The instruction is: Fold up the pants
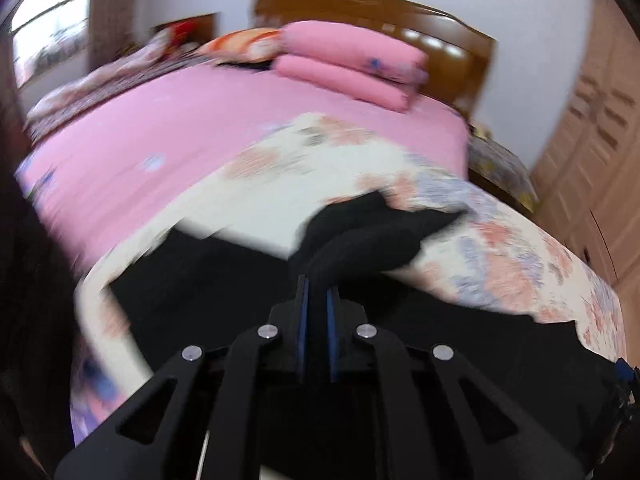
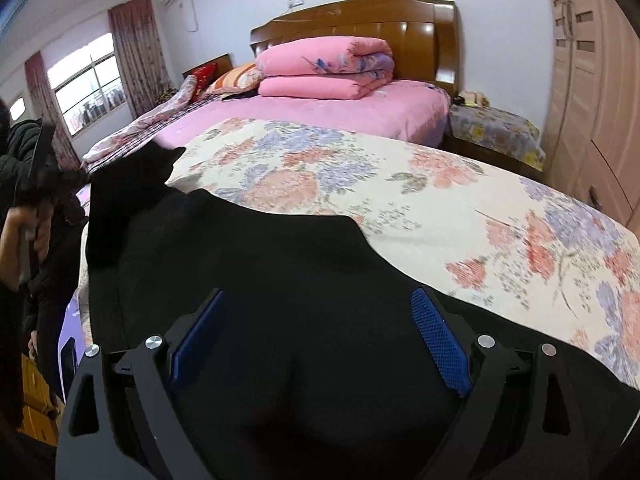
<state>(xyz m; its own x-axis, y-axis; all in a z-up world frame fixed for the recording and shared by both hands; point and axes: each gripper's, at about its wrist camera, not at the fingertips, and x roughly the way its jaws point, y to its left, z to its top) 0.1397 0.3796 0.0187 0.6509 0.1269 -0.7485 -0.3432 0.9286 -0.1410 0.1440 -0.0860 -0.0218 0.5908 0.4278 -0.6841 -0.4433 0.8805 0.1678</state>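
the black pants (image 2: 248,264) lie spread across the floral quilt (image 2: 420,184) at the foot of the bed (image 2: 320,108), a flat broad surface that gives room to lay the cloth out and fold it. the left gripper (image 1: 317,292) has its fingers (image 1: 303,300) pressed nearly together on a bunched edge of the pants, and the cloth rises out of that pinch in a lifted ridge, which suggests this end is being carried over the rest to make a fold; the left view is smeared, so the exact part of the garment held cannot be told. the right gripper (image 2: 320,312) hangs low over the wide part of the pants with its blue-padded fingers (image 2: 438,336) spread wide and nothing between them, probably placed there to pin or catch the fabric so it does not drag while the other end travels. in the right view a hand (image 2: 30,224) shows at the left edge, beside a raised flap of the pants. a folded pink duvet (image 2: 320,68) sits by the headboard (image 2: 360,16), well apart from the work.
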